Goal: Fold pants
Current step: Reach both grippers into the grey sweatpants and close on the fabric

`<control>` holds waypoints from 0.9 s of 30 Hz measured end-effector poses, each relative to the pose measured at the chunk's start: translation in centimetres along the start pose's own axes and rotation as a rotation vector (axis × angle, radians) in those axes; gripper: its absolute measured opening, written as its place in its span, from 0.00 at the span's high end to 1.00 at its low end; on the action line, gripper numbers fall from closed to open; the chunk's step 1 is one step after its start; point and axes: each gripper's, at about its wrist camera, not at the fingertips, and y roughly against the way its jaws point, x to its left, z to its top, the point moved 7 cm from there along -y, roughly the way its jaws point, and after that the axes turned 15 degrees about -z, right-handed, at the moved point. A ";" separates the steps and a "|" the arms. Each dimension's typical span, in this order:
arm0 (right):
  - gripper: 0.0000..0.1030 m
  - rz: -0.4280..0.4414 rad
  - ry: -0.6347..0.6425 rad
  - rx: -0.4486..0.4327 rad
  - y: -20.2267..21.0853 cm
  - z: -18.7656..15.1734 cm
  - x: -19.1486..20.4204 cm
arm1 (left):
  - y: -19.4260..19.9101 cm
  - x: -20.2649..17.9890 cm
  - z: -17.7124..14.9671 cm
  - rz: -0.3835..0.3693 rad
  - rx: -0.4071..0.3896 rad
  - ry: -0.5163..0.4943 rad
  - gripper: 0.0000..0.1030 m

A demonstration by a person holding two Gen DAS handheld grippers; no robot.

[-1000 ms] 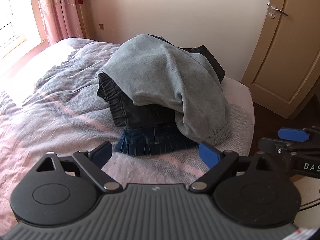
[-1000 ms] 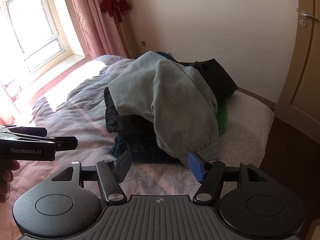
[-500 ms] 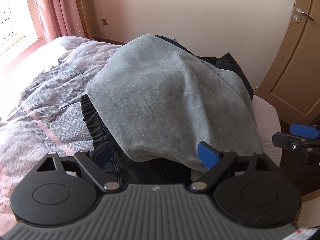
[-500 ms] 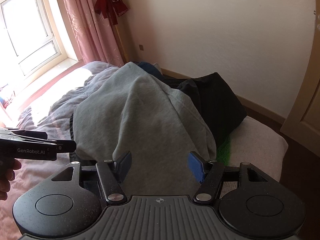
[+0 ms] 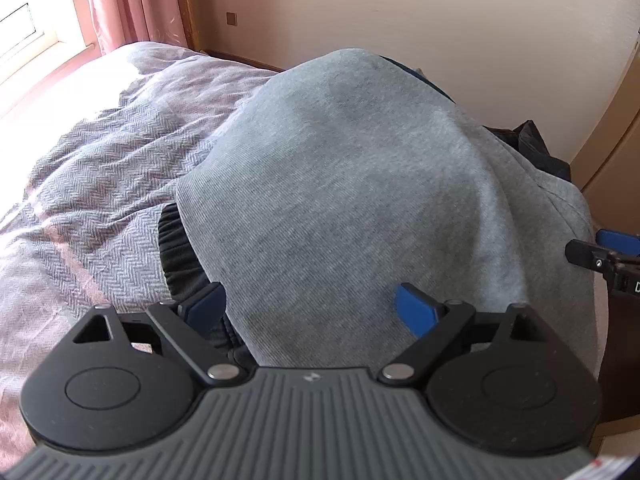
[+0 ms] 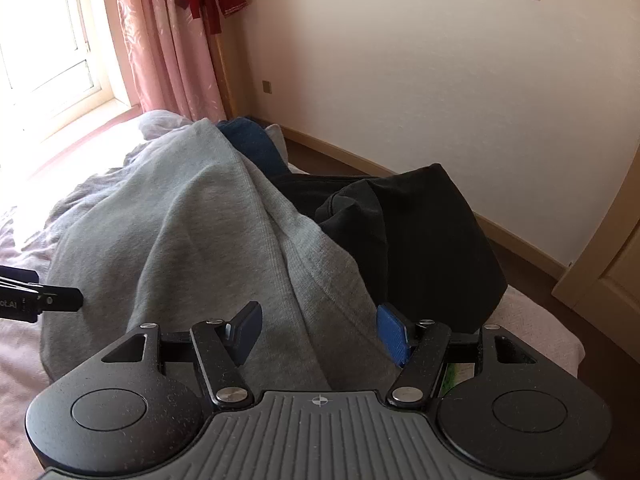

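In the left wrist view, the left tongs (image 5: 310, 304) are being held spread apart, nothing between the blue pads, just above the near edge of the grey sweatpants (image 5: 360, 184). The sweatpants, a soft fleece knit, are being seen draped in a rounded mound over a heap of clothes on the bed (image 5: 92, 184), which is covered by a herringbone-weave quilt in grey and pink. A dark gathered waistband (image 5: 178, 256) is being shown peeking from under the sweatpants' left edge. The right tongs' tip is being glimpsed at the sweatpants' right side.

In the right wrist view, the right tongs (image 6: 318, 330) are likewise being held released, empty, over the sweatpants' near fold (image 6: 224, 240), where a ribbed seam is running down. A black garment (image 6: 420, 236) is lying bunched to the right of the sweatpants, a blue one (image 6: 252, 144) behind them.
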 end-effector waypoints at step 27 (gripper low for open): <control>0.92 0.156 0.015 -0.171 8.0 0.2 3.6 | 4.2 3.5 0.4 -0.143 -0.201 0.188 0.65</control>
